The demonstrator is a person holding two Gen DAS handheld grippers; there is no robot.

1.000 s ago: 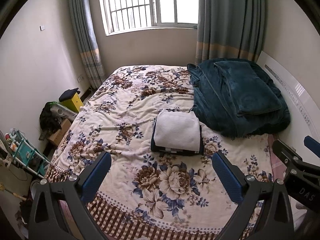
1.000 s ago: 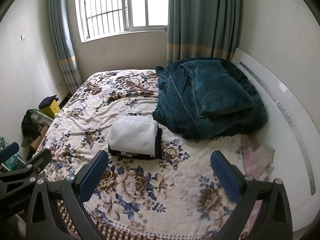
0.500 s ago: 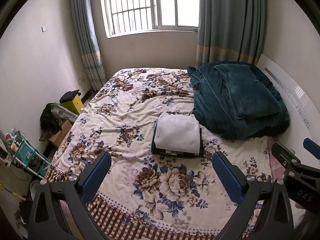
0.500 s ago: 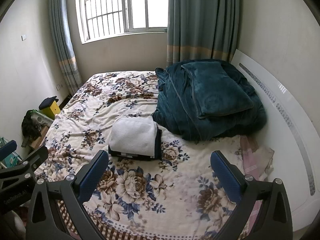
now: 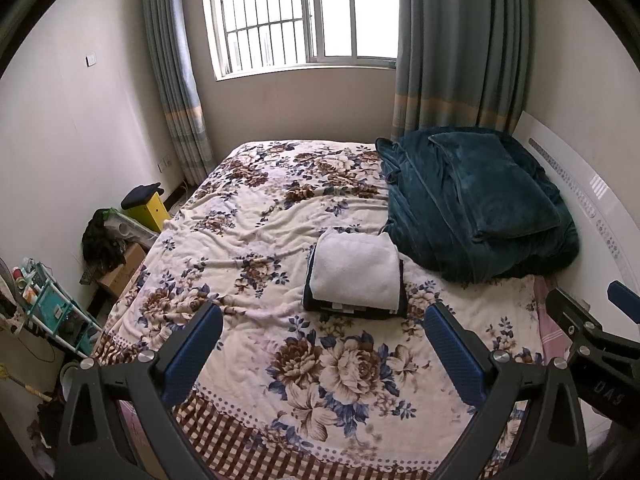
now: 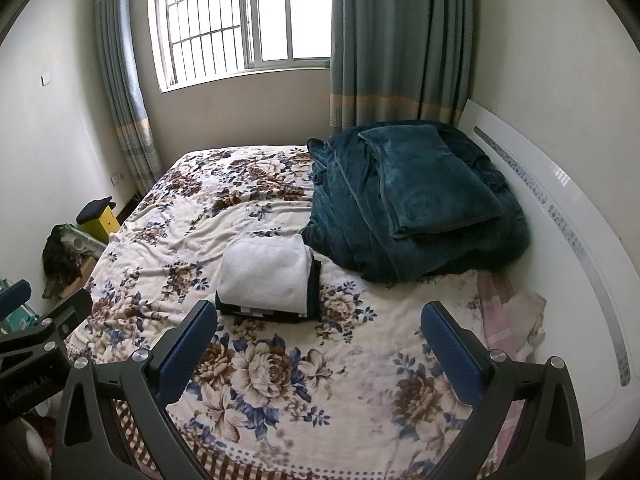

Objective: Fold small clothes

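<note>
A folded white garment [image 5: 354, 270] lies on top of a folded dark striped garment [image 5: 356, 309] in the middle of the floral bed cover [image 5: 260, 220]. The same stack shows in the right wrist view [image 6: 266, 276]. My left gripper [image 5: 322, 346] is open and empty, held above the foot of the bed, short of the stack. My right gripper [image 6: 318, 344] is open and empty beside it, also short of the stack. The right gripper's body shows at the right edge of the left wrist view [image 5: 592, 344], and the left gripper's body at the left edge of the right wrist view [image 6: 36, 336].
A dark teal blanket [image 5: 476, 204] is piled at the far right of the bed by the white headboard [image 6: 560, 216]. A pink cloth [image 6: 508, 320] lies near the headboard. Boxes, a yellow stool [image 5: 148, 204] and a shelf rack [image 5: 48, 308] stand on the floor at the left.
Both grippers have pulled back and risen a little, so the stack and bed sit lower and farther in both views. Both jaws stay open. The stack has not moved.
</note>
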